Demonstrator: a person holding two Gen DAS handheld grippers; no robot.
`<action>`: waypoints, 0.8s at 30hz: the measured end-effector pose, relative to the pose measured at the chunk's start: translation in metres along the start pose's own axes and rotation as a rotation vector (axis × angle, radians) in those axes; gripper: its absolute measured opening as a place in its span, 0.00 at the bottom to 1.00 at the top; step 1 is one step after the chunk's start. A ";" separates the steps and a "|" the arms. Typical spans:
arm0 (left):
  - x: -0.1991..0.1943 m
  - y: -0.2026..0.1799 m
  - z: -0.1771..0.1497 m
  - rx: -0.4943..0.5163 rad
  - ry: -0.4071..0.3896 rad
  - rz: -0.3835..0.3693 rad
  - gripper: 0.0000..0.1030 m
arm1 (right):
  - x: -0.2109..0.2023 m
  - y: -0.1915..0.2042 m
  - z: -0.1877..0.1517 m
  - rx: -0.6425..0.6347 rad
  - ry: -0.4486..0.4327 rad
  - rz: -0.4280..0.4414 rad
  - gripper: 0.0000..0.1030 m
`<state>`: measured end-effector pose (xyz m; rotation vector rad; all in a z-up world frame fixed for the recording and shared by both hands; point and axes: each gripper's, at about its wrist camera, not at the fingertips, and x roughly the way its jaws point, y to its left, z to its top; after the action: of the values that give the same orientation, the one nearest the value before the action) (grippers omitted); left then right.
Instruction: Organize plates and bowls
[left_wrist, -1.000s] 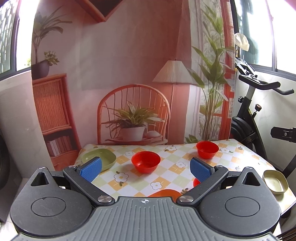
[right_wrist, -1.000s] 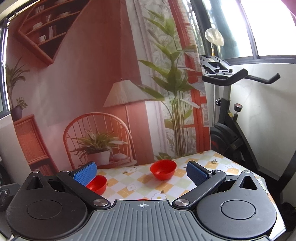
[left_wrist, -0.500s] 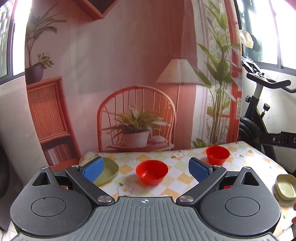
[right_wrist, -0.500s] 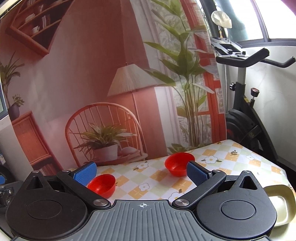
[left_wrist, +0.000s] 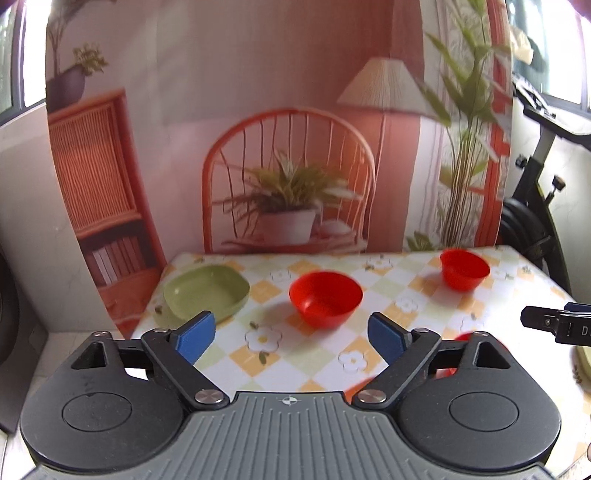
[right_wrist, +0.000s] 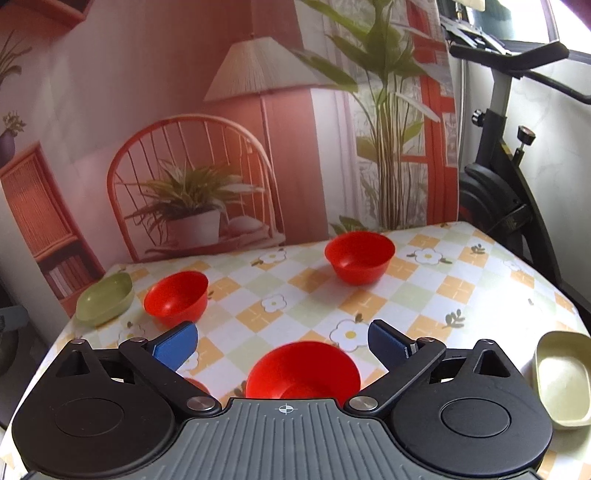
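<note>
Behind everything hangs a printed backdrop (right_wrist: 177, 110) of a pink room with a rattan chair, a lamp and potted plants, and an exercise bike (right_wrist: 495, 177) stands to its right. Below it lies the surface (right_wrist: 436, 295), covered in a checked cloth of yellow, green and white squares with daisies. Seen from the right wrist, the right tongs (right_wrist: 282, 338) hang above the near edge with their blue-padded fingers (right_wrist: 177, 341) spread wide apart and nothing between them; a near red bowl (right_wrist: 303, 369) sits on the surface just below and between them. Farther back are a left red bowl (right_wrist: 175, 297) and a far red bowl (right_wrist: 360, 256), well apart from each other. A green dish (right_wrist: 105, 297) rests at the far left corner, just beside the left red bowl, and a cream dish (right_wrist: 563, 380) lies at the right edge. Seen from the left wrist, the left tongs (left_wrist: 291, 336) are likewise spread open and empty, held above the surface and facing the left red bowl, with the green dish to its left. At that view's right edge a black part of the other tool shows, blurred.
</note>
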<state>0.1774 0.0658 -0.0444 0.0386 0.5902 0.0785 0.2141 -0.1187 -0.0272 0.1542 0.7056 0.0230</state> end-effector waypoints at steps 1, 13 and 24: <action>0.005 -0.002 -0.002 0.010 0.019 -0.001 0.85 | 0.004 -0.002 -0.005 0.004 0.018 0.004 0.90; 0.023 -0.077 0.004 0.086 0.000 -0.143 0.80 | -0.021 -0.077 -0.012 -0.022 0.001 -0.107 0.83; 0.044 -0.183 -0.009 0.191 0.028 -0.306 0.80 | -0.055 -0.170 -0.017 0.034 -0.053 -0.266 0.80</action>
<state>0.2206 -0.1129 -0.0870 0.1319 0.6246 -0.2746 0.1555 -0.2888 -0.0298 0.0922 0.6687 -0.2469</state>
